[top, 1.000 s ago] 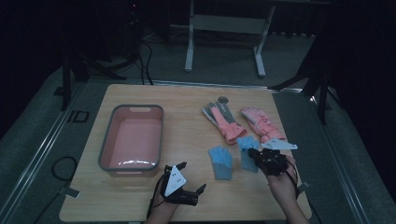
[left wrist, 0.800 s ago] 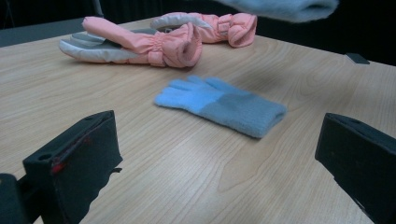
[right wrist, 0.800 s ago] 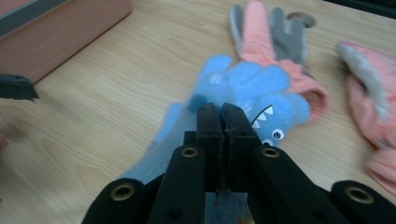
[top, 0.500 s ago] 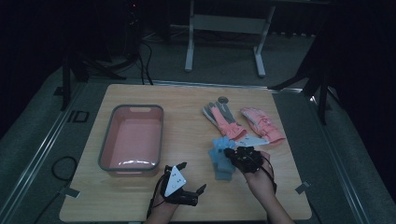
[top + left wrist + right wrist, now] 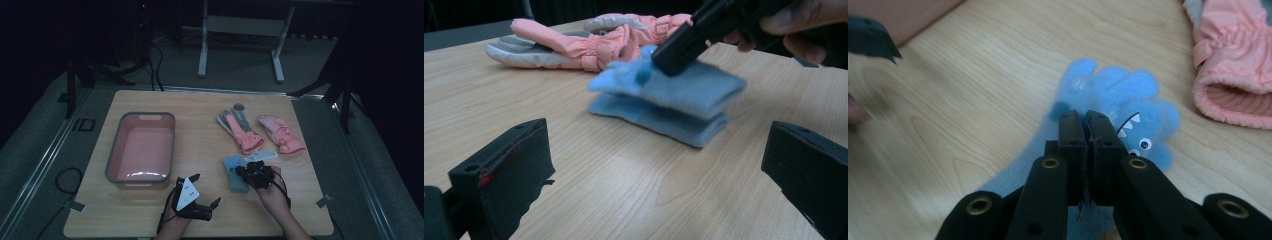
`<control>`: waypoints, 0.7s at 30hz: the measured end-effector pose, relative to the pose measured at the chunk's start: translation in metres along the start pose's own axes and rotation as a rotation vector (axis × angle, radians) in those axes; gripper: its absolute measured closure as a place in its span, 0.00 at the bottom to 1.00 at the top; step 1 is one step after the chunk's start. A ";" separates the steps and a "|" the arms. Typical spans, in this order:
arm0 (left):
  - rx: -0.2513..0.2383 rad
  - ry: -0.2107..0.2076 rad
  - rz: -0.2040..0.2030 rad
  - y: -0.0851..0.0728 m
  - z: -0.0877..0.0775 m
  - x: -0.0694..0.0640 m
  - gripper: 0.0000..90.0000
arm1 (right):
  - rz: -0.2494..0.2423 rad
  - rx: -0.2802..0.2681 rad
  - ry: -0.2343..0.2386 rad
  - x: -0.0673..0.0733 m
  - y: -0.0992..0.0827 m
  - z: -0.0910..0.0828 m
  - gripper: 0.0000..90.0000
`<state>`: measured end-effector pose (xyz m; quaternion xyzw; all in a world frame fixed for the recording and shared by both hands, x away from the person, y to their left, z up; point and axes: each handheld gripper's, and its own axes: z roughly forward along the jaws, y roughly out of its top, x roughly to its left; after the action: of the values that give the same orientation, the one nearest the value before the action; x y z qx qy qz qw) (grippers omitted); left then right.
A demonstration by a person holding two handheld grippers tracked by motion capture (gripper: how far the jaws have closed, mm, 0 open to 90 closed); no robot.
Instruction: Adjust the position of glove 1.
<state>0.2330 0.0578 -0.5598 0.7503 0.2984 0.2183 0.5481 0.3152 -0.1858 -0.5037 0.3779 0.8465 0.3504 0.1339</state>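
Two blue fleece gloves lie stacked near the table's front. My right gripper (image 5: 251, 171) is shut on the upper blue glove (image 5: 689, 85), which carries a cartoon face (image 5: 1135, 140) and rests over the lower blue glove (image 5: 659, 119). In the right gripper view the jaws (image 5: 1087, 125) are pressed together on the fleece. My left gripper (image 5: 205, 190) rests on the wood at the front, open and holding nothing, pointed at the stack. Its fingers (image 5: 504, 165) frame the gloves from a short distance.
A pink tub (image 5: 116, 155) with a grey rim stands at the left of the table (image 5: 200, 110). Two pink and grey winter gloves (image 5: 240, 131) (image 5: 281, 135) lie behind the blue ones. A small grey disc (image 5: 239, 106) sits farther back.
My right gripper has moved left and down with the blue glove, bringing it over the other blue glove. The left gripper has stayed in place.
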 end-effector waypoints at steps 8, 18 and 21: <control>-0.001 0.000 0.000 0.000 0.000 0.000 0.00 | 0.012 0.050 0.009 -0.010 -0.007 0.017 0.96; 0.003 -0.002 0.000 0.000 0.000 0.000 0.00 | 0.015 0.069 0.074 -0.017 -0.016 0.023 0.93; 0.003 -0.002 -0.002 0.000 0.000 0.000 0.00 | -0.007 0.075 0.073 -0.015 -0.018 0.026 0.90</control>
<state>0.2334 0.0577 -0.5597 0.7512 0.2987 0.2165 0.5473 0.3283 -0.1930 -0.5355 0.3667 0.8645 0.3316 0.0902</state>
